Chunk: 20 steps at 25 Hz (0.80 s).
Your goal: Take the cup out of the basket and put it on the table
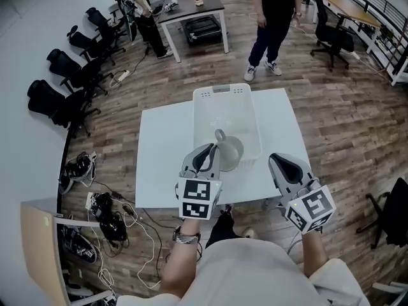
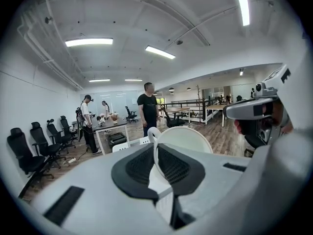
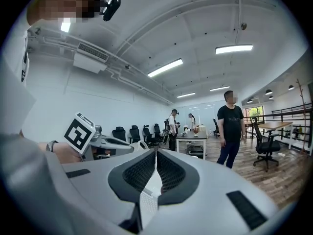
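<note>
Looking down on wood-plank office flooring with a white desk at dead centre. Spotting a white basket on that desk, laid lengthwise from 12 to 6 o'clock. Got the cup right at the basket's 6 o'clock end, up off the desk and pinched in the left hand-held gripper. Gripping with jaws only narrowly parted, pressed either side of the cup's thin wall, just beside the handle, which points towards 12 o'clock. Confirming it from the left gripper view: pale rim running straight in between the two dark pads, with the round body showing just past them at 1 o'clock. Cannot tell from above whether the cup's base hangs clear of the basket's near wall. Moving to 3 o'clock of the cup, finding the right hand-held gripper near the basket's near corner, pads pressed together and carrying nothing. Up at 12 o'clock, catching a person in dark clothes standing on the floor beside a second table. Out at 10 o'clock, picking out a row of black office chairs. Down at 8 o'clock, noting a tangle of cables on the floor.
</note>
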Tool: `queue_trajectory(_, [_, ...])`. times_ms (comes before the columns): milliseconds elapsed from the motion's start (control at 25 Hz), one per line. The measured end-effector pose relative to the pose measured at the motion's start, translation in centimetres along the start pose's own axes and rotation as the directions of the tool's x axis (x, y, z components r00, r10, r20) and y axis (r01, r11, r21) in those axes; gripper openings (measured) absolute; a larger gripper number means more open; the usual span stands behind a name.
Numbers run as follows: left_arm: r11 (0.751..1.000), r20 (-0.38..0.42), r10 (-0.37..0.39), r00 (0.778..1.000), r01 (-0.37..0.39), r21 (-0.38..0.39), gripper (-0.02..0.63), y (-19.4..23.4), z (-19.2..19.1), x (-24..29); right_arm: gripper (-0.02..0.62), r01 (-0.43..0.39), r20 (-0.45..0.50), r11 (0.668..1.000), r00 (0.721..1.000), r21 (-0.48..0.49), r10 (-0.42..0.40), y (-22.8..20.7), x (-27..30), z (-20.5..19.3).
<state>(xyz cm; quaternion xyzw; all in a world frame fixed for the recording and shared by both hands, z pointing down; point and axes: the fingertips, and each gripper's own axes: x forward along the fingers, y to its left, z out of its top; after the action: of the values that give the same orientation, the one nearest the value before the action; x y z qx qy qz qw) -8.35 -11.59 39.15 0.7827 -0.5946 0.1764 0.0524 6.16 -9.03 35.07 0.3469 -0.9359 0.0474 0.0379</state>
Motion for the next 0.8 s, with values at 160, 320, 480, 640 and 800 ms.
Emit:
queue_trajectory(160, [1.0, 0.024, 0.006, 1.0, -0.005, -0.007, 0.031, -0.8, 0.3, -1.8, 0.018, -0.016, -0.002, 1.0, 1.0, -0.018, 0.016, 0.7, -0.8, 0.6])
queue_trajectory(320, [1.0, 0.045, 0.021, 0.999, -0.02, -0.017, 0.031, -1.4, 0.2, -3.6, 0.018, -0.032, -0.007, 0.999, 0.999, -0.032, 0.032, 1.6, -1.7, 0.5])
queue_trajectory(480, [0.999, 0.065, 0.036, 0.997, -0.035, -0.019, 0.031, -1.3, 1.0, -5.2, 0.018, -0.046, -0.017, 0.998, 0.999, -0.037, 0.045, 2.2, -1.9, 1.0])
queue_trajectory(640, [0.999, 0.086, 0.046, 0.995, -0.044, -0.019, 0.031, -0.8, 1.4, -6.5, 0.018, -0.045, -0.015, 0.998, 0.999, -0.045, 0.045, 2.8, -1.6, 1.4])
queue_trajectory(800, [0.999, 0.099, 0.045, 0.994, -0.044, -0.015, 0.031, 0.0, 1.5, -6.9, 0.017, -0.033, -0.017, 0.998, 0.999, -0.059, 0.032, 3.1, -0.9, 1.6])
